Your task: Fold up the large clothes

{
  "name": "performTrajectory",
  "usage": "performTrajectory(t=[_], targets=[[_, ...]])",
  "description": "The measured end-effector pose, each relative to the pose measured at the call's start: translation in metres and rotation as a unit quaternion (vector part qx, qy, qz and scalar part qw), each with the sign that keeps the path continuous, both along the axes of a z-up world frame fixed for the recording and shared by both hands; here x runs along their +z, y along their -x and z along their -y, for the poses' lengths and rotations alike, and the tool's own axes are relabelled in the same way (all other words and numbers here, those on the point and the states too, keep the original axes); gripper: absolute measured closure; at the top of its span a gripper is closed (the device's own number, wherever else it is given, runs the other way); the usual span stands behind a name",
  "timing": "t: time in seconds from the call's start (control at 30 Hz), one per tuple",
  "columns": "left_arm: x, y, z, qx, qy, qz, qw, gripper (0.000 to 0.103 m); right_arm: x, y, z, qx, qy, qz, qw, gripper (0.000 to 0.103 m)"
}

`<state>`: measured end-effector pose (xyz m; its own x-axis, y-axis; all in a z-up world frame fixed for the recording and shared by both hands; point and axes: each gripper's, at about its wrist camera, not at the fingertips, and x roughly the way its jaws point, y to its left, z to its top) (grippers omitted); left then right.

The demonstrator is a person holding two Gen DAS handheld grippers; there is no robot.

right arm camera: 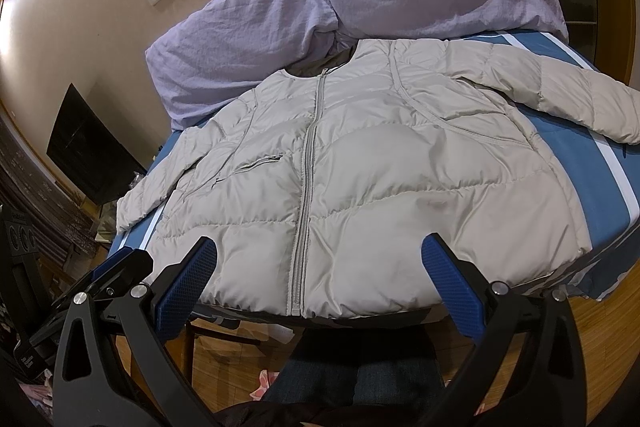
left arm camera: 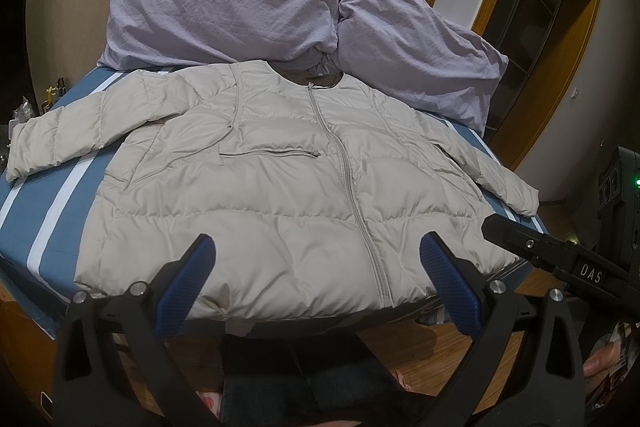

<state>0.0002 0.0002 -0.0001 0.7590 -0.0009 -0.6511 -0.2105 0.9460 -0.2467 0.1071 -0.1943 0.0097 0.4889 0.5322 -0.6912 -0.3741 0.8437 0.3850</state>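
Observation:
A pale grey puffer jacket (left arm camera: 280, 179) lies flat and zipped, front up, on the blue striped bed (left arm camera: 52, 195); its sleeves spread out to both sides. In the right wrist view the jacket (right arm camera: 380, 167) fills the middle, hem toward me. My left gripper (left arm camera: 318, 247) hovers open above the hem, nothing between its blue pads. My right gripper (right arm camera: 320, 249) is likewise open over the hem near the zip's lower end. The right gripper's arm (left arm camera: 560, 255) shows at the right edge of the left wrist view; the left gripper's tip (right arm camera: 120, 263) shows at the left of the right wrist view.
Two lilac pillows (left arm camera: 224, 15) (left arm camera: 416, 55) lean against the wall behind the collar. The bed's near edge drops to a wooden floor (left arm camera: 440, 347), where a person's legs (right arm camera: 356, 383) stand. A dark screen (right arm camera: 88, 147) sits left of the bed, wooden door frames (left arm camera: 516, 27) to the right.

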Motion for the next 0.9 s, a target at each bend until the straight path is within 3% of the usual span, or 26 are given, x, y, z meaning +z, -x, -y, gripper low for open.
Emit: performTrajectory(t=[0.9], targets=[[0.0000,0.0001,-0.0001,0.000,0.000,0.001,1.0000,0.002,0.0021,-0.0006,0.0021,0.000,-0.001,0.000,1.000,0.001]])
